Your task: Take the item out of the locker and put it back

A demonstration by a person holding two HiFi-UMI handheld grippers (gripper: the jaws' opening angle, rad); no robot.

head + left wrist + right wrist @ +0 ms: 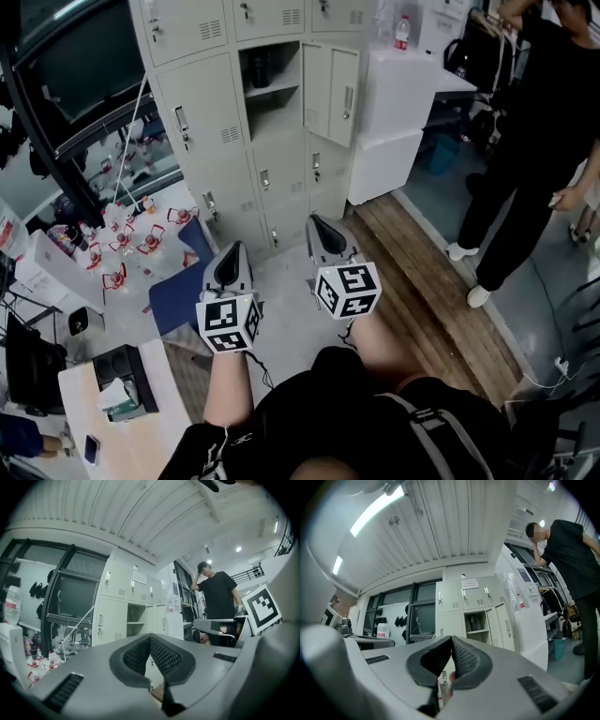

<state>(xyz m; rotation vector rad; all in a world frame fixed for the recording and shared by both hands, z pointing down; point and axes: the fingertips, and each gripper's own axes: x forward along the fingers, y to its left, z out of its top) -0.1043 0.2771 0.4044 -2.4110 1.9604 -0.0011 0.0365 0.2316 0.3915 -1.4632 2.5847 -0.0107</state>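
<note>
The grey locker bank (216,112) stands ahead of me. One compartment (271,82) is open, its door (342,94) swung to the right. A dark item (260,67) stands upright on that compartment's upper shelf, also visible in the right gripper view as the dark item (474,621). My left gripper (234,249) and right gripper (315,221) are side by side, well short of the lockers and pointing at them. Both are shut with nothing between the pads. In the left gripper view the open compartment (136,620) shows above the closed left gripper (150,640).
A person in black (534,122) stands at the right on the wooden floor. A white cabinet (394,112) with a bottle (402,33) on top stands right of the lockers. A blue chair (183,292) and a cluttered desk (122,239) are at the left.
</note>
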